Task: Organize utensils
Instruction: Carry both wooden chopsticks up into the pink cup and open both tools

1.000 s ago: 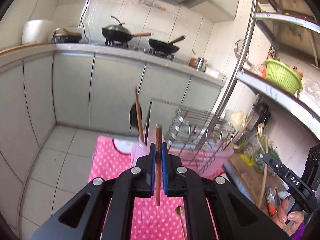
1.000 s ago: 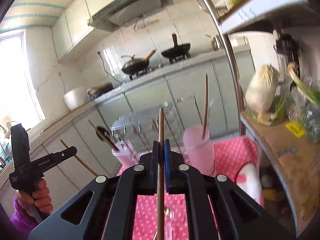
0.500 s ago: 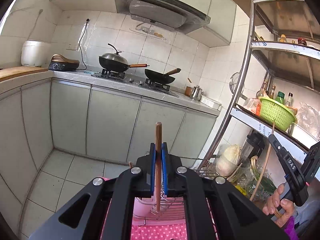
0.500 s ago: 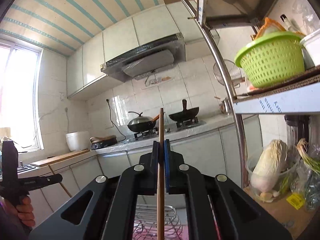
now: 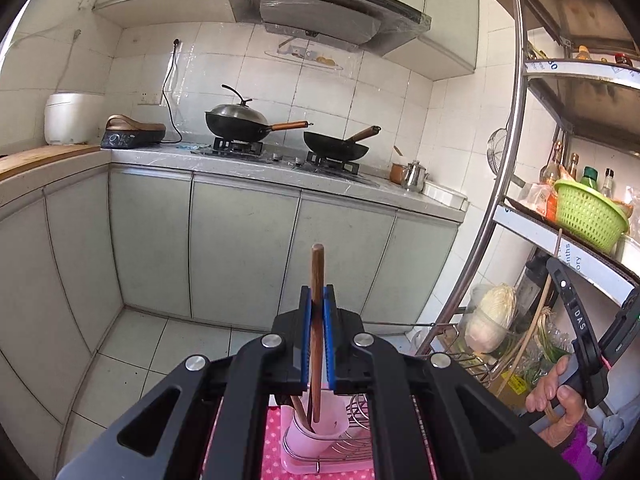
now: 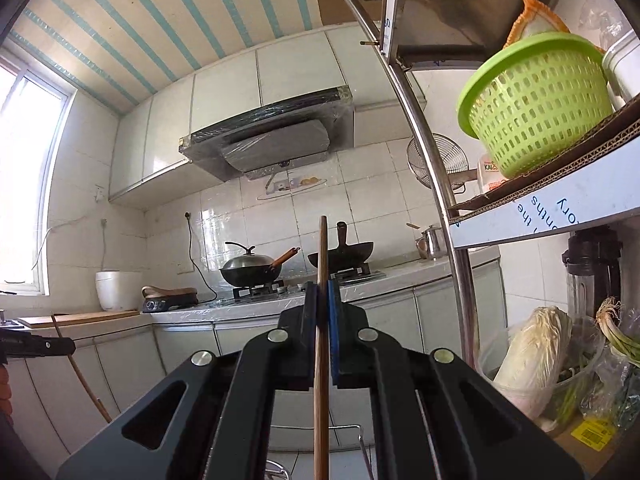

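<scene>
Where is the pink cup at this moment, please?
In the left wrist view the pink cup stands bottom centre, directly under the left gripper, beside the wire rack on the dotted pink cloth.

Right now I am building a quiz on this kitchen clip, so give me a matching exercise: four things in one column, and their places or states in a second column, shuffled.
Things
1. left tool
2. pink cup
3. green basket
4. lidded wok

Places or states
A. on the metal shelf
B. on the stove burner
C. shut on a wooden chopstick
D. on the dotted pink cloth, holding a utensil

Pairs: 1-C, 2-D, 3-A, 4-B
</scene>
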A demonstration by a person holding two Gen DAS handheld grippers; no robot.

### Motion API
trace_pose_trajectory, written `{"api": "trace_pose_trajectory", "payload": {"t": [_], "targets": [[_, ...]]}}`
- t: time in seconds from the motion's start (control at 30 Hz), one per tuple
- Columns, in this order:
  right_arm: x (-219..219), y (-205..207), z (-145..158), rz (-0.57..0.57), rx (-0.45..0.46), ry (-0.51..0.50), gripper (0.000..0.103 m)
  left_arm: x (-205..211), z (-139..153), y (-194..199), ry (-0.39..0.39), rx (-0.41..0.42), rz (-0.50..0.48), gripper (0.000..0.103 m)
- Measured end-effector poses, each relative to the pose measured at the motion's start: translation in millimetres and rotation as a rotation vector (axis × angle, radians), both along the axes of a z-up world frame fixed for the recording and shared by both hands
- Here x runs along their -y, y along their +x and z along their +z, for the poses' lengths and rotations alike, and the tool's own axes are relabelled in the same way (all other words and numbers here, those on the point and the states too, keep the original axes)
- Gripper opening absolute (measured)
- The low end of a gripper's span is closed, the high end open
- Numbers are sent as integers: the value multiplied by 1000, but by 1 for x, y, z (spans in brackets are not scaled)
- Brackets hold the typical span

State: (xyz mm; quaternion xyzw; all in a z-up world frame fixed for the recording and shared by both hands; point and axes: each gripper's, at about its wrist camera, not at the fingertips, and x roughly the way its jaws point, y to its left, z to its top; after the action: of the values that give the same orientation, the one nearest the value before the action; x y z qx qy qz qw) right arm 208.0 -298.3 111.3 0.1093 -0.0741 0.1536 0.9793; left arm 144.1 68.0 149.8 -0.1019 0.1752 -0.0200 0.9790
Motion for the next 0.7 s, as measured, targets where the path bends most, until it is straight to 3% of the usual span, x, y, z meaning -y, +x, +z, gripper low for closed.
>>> {"api": "trace_pose_trajectory", "payload": {"t": [0.37,0.7], "targets": [[-6,14,-24,-21,43,-16,6,12,-63,21,-18,-130,-55,5],[-2,-6,-65,4,-75,-17,5,5,-84,37,-48,-174,-45,5]]}}
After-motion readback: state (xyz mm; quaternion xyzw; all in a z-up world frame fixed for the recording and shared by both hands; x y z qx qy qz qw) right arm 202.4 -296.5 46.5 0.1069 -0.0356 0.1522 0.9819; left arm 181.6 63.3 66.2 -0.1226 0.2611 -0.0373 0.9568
